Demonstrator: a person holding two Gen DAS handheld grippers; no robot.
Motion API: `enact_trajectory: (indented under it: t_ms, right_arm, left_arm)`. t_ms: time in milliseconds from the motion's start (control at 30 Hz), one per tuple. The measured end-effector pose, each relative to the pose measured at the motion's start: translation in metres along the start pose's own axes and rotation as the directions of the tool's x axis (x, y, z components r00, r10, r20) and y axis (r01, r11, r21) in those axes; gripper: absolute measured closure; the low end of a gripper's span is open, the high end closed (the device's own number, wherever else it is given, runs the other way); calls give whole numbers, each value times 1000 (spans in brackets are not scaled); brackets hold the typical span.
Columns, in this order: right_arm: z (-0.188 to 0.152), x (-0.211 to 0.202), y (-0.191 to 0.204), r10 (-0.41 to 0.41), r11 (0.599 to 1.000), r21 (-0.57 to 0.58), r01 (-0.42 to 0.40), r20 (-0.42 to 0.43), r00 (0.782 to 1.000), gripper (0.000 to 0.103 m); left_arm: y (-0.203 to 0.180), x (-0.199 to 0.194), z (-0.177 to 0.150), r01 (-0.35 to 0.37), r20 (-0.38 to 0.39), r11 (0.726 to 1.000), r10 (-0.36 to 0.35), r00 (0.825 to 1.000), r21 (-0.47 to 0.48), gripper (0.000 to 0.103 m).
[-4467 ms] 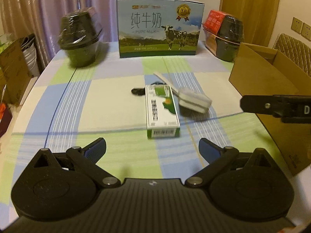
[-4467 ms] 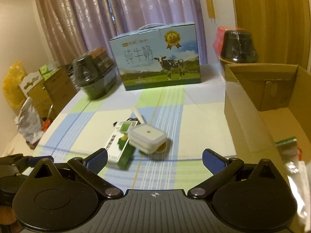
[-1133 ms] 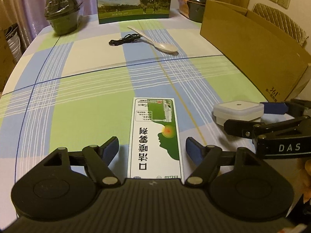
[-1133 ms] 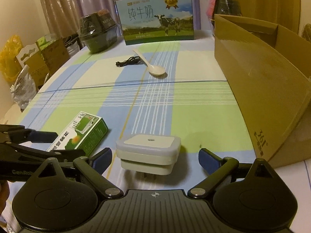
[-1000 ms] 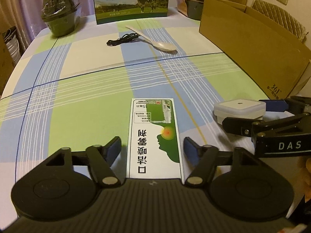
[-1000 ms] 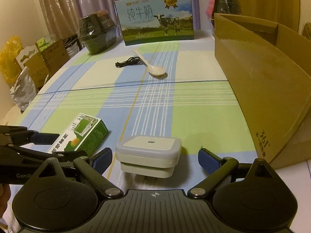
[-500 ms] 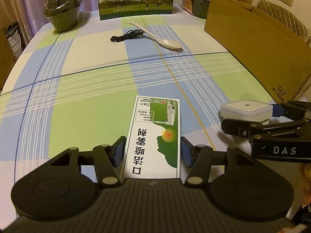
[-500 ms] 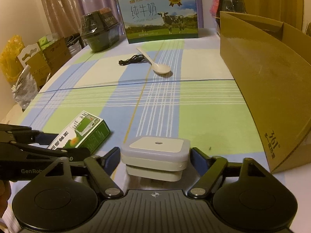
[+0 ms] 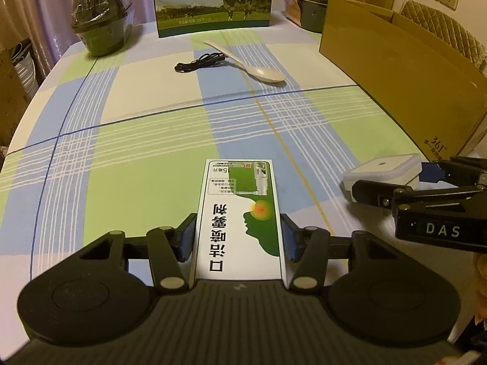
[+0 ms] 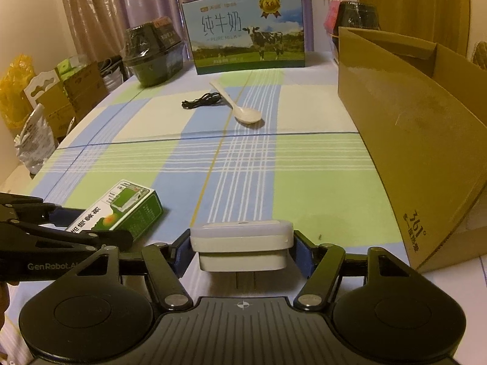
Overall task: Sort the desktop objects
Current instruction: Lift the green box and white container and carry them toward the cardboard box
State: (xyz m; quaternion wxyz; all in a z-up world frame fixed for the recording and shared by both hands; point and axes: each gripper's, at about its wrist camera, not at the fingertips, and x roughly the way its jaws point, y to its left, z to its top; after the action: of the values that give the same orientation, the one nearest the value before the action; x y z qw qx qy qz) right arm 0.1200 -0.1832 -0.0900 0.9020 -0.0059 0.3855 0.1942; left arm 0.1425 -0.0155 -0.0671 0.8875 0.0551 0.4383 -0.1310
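A green and white carton (image 9: 239,213) lies lengthwise between the blue pads of my left gripper (image 9: 239,238), which is shut on its near end. The same carton (image 10: 121,211) shows at lower left in the right wrist view. My right gripper (image 10: 242,251) is shut on a white square plastic box (image 10: 242,245), which sits slightly tilted up off the cloth. In the left wrist view that box (image 9: 383,172) appears at the right, held by the other gripper's black fingers.
A large open cardboard box (image 10: 420,140) stands along the right side. A cream spoon (image 10: 240,106) and a coiled black cable (image 10: 201,100) lie mid-table. Behind them are a milk carton case (image 10: 246,42) and two wrapped dark bowls (image 10: 152,53).
Both grippers went from open to shut, the left one closing on the carton and the right one on the white box. The white box now looks lifted a little.
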Motion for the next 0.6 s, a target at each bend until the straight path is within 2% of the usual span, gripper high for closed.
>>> enact_trajectory:
  t_ms: [600]
  right_arm:
    - [4,-18,-1,-19,1000,2,19,63,998,40]
  left_arm:
    - [-6,-18,2,21,36,1000,-20,999,-8,53]
